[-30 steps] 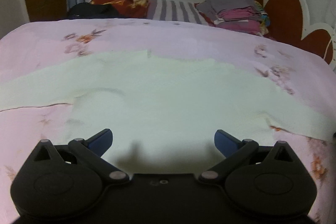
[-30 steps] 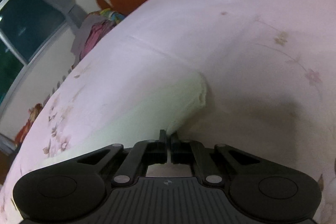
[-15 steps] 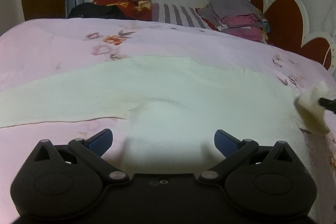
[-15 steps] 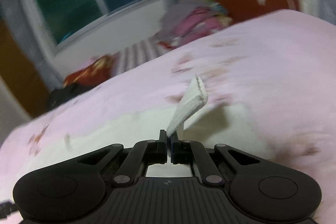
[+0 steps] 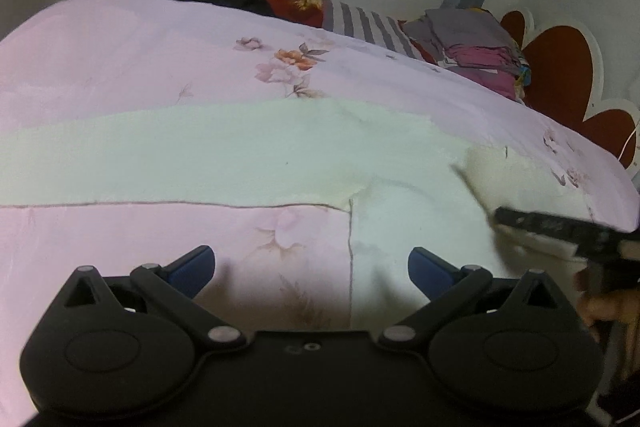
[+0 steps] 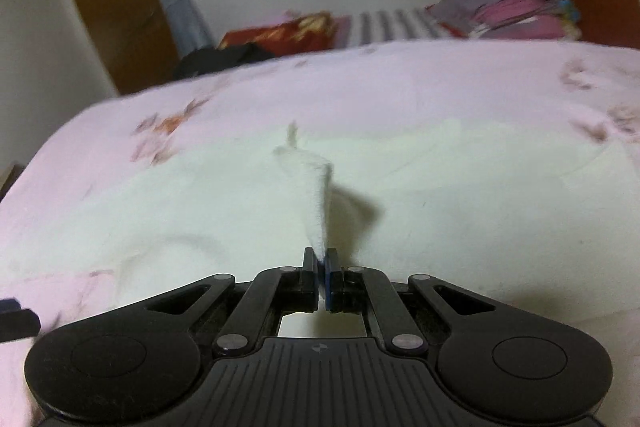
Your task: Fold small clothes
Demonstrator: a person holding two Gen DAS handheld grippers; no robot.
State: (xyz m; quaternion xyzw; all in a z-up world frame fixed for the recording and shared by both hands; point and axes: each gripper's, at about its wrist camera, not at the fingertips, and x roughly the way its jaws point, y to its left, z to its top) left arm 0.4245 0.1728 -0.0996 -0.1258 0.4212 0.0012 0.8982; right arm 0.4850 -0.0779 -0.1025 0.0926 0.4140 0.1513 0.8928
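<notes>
Left wrist view: my left gripper [image 5: 311, 263] hovers with its fingers wide apart and nothing between them, just above the near edge of the cream garment [image 5: 240, 155], which lies spread across the pink bed [image 5: 120, 47]. One sleeve stretches out flat on the door side of the garment; on the headboard side my right gripper [image 5: 560, 227] is carrying the other sleeve inward, so I judge the first fold is only under way and the rest is still to do. Half a second ago that gripper sat at the frame's edge; now it reaches further in.

Right wrist view: the right gripper [image 6: 321, 277] has its fingers pressed together on the sleeve tip [image 6: 312, 187], which stands up above the garment's body. A second ago this sleeve lay low on the bed.
</notes>
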